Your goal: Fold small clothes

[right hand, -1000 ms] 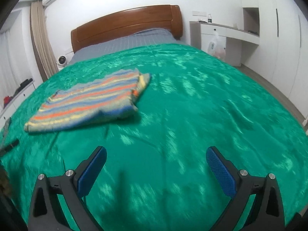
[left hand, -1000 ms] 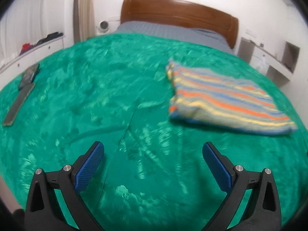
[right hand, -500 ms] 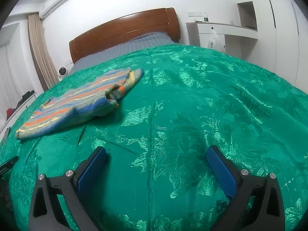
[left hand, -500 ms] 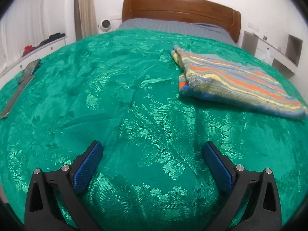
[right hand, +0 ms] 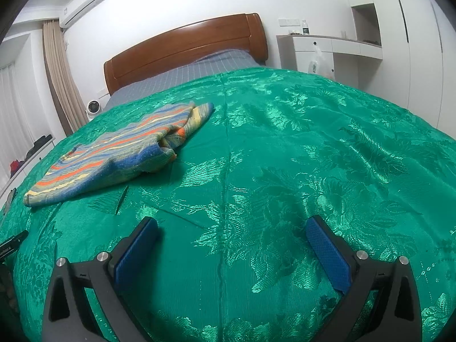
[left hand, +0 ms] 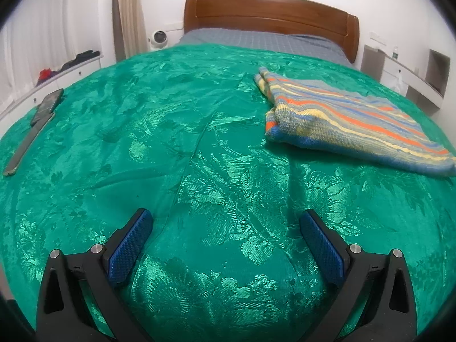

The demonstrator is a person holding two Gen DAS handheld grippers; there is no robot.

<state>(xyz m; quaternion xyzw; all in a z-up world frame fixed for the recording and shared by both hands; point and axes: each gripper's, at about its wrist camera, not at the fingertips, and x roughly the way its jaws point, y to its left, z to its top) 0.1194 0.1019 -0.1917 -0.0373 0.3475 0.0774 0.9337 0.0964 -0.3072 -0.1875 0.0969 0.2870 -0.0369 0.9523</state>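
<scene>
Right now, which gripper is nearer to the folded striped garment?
About equal; I cannot name one. The left gripper has the striped garment ahead to its right. The right gripper has it ahead to its left. Both are open and apart from it.

dark device (right hand: pixel 11 243): cut by left edge | label illegible

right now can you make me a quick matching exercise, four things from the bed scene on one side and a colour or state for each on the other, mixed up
Things:
1. striped garment
2. bedspread
3. headboard
4. left hand-held gripper

Colour or state:
A. brown wood
B. open, holding nothing
C. folded, lying on the bed
D. shiny green

Pairs: 1-C, 2-D, 3-A, 4-B
</scene>
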